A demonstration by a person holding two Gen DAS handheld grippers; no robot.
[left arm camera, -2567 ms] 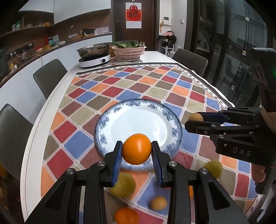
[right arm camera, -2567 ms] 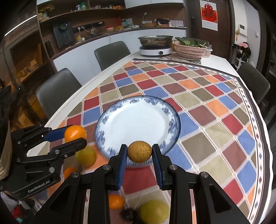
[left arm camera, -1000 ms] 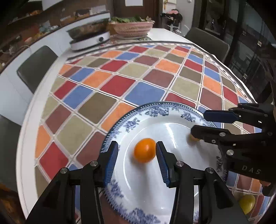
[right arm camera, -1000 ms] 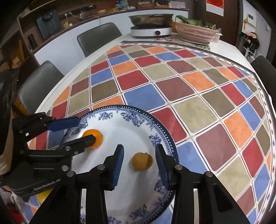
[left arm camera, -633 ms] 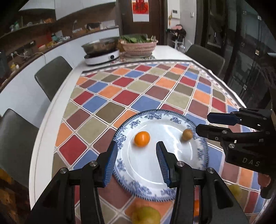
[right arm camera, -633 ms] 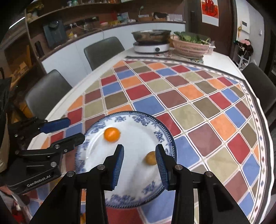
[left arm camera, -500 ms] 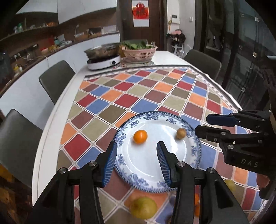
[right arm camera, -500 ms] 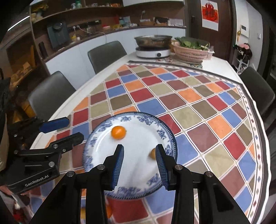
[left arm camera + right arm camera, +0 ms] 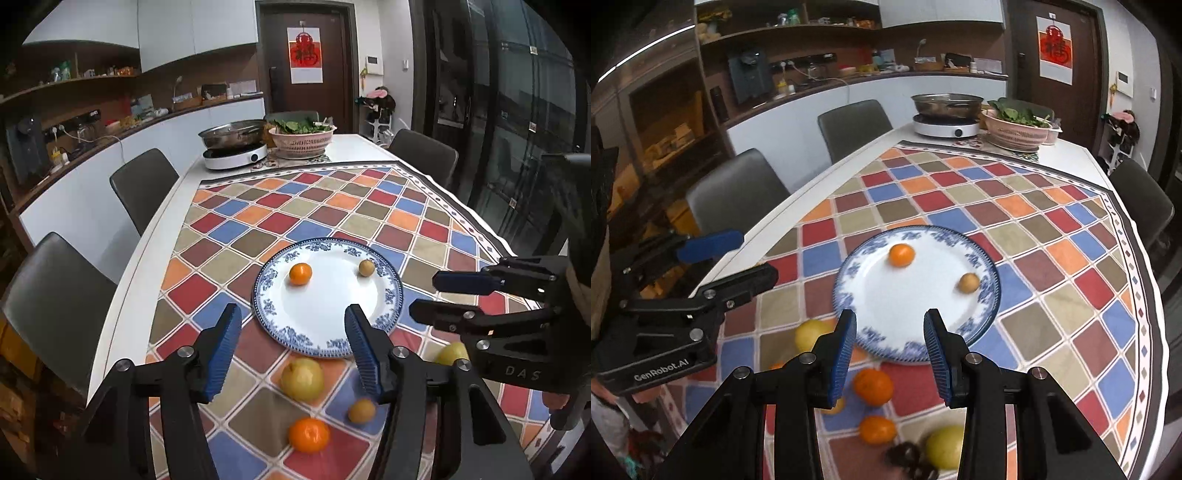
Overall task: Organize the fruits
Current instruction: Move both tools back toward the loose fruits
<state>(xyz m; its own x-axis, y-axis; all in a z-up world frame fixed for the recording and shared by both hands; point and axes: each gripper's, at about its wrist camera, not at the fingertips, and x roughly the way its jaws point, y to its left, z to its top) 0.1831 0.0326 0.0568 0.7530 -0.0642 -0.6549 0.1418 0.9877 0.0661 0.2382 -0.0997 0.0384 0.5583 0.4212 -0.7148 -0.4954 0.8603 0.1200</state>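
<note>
Two fruits on plate

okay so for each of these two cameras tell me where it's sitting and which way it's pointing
Left wrist: sits on the left gripper, above the near table end, facing the plate and far door; its open fingers and the right gripper show.
Right wrist: sits on the right gripper, angled toward the plate and shelves; its open fingers and the left gripper show.
Shared: plate, orange, loose fruit, pan.

One plate is holding one orange and one small brown fruit; lower frame, loose fruits are lying blurred, count unclear.
</note>
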